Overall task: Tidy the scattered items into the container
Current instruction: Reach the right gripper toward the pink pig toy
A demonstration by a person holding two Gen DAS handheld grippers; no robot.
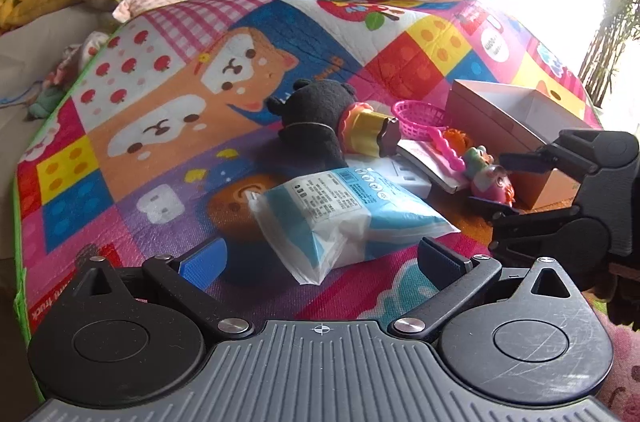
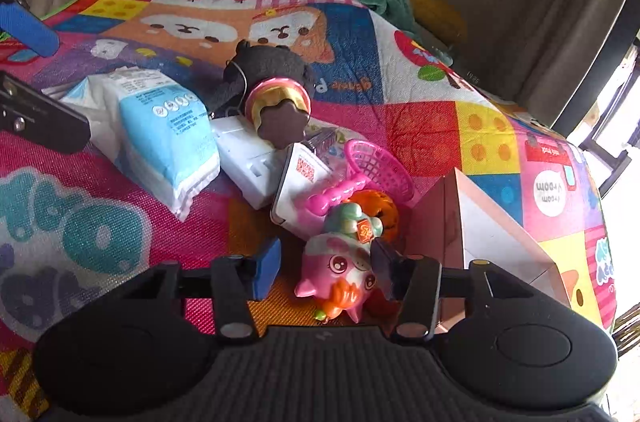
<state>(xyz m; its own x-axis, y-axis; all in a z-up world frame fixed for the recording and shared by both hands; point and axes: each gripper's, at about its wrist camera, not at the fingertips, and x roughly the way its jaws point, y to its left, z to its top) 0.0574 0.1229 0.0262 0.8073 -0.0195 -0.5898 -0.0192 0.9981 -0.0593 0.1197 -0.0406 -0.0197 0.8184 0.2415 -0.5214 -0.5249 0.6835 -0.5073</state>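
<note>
The open cardboard box on the play mat shows only its bare white inside. The right hand-held gripper is spread around the pink cat toy beside the box. The left hand-held gripper is spread wide, holding nothing, just short of the tissue pack.

The play mat looks like printed foam with a fine woven-textured, slightly shiny surface. The tissue pack is wrapped in thin glossy plastic film. The black bear toy is matt, fuzzy plush. The pink cat figure at lower centre is smooth, glossy plastic. The pink net scoop is shiny moulded plastic. The box at right is matt cardboard.
</note>
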